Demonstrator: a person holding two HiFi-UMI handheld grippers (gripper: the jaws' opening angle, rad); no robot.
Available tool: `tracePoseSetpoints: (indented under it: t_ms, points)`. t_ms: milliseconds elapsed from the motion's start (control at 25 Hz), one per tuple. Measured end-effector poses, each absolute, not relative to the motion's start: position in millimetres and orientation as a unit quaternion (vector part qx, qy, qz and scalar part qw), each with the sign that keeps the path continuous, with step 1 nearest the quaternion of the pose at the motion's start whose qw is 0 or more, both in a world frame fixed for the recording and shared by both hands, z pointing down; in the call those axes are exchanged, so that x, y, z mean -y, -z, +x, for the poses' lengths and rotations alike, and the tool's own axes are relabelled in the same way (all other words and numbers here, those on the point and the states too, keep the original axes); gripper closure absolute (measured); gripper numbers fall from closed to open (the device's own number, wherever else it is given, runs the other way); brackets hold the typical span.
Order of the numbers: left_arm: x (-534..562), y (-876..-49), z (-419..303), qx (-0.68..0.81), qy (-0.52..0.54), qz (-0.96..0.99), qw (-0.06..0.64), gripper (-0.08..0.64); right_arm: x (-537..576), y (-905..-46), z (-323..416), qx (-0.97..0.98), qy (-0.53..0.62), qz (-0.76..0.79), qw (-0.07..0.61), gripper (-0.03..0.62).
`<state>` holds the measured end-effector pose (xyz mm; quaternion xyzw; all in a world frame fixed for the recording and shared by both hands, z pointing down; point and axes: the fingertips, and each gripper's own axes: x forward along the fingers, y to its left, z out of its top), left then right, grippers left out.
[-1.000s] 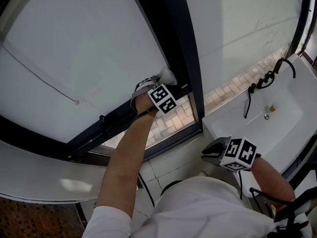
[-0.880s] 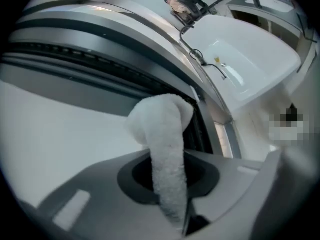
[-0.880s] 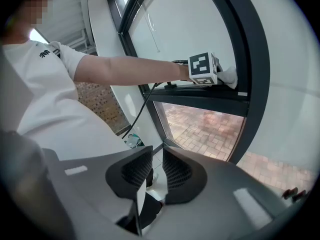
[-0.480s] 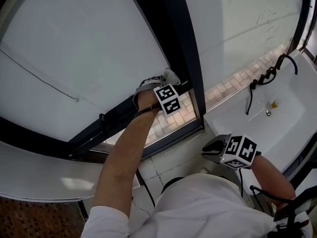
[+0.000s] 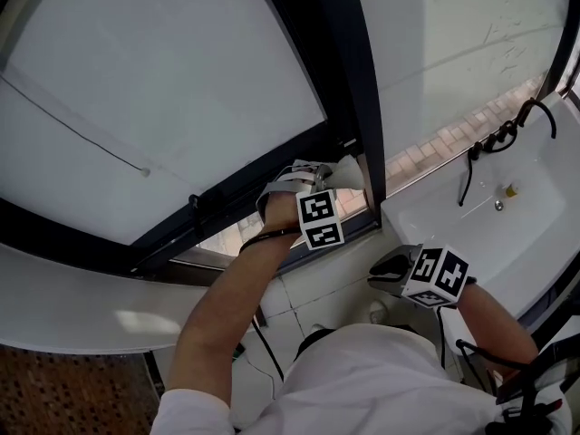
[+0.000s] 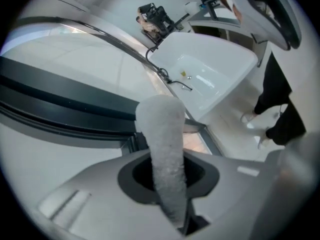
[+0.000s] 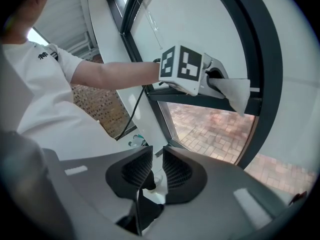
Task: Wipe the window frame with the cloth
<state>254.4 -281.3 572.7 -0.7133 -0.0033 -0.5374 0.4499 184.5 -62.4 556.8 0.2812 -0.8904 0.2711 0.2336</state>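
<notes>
The left gripper (image 5: pixel 333 178) clamps the white cloth (image 5: pixel 351 171) between its jaws. The cloth sticks out past the tips and presses into the lower corner of the dark window frame (image 5: pixel 358 107). The right gripper (image 5: pixel 388 275) hangs lower, beside the sink (image 5: pixel 471 229), its jaws nearly together and empty.

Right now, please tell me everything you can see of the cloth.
The cloth is white and fluffy, like soft towel fabric. It is bunched into a thick roll, clamped between the jaws of the left gripper, and its free end sticks out forward. That end lies at the dark window frame, where the horizontal bar meets the upright; it seems to touch it.
</notes>
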Motion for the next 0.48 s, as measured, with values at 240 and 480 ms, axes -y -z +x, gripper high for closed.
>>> tracePoseSetpoints:
  t_ms: [240, 480]
  points:
    - [224.9, -571.1, 209.0, -0.030, 0.494, -0.796, 0.348, 0.469, 67.5, -558.7, 171.7, 0.897, -0.252, 0.273, 0.241, 0.526]
    - [209.6, -520.7, 141.6, -0.123, 0.431, -0.854, 0.263, 0.468, 86.5, -539.4, 149.8, 0.900, -0.226, 0.301, 0.221, 0.526]
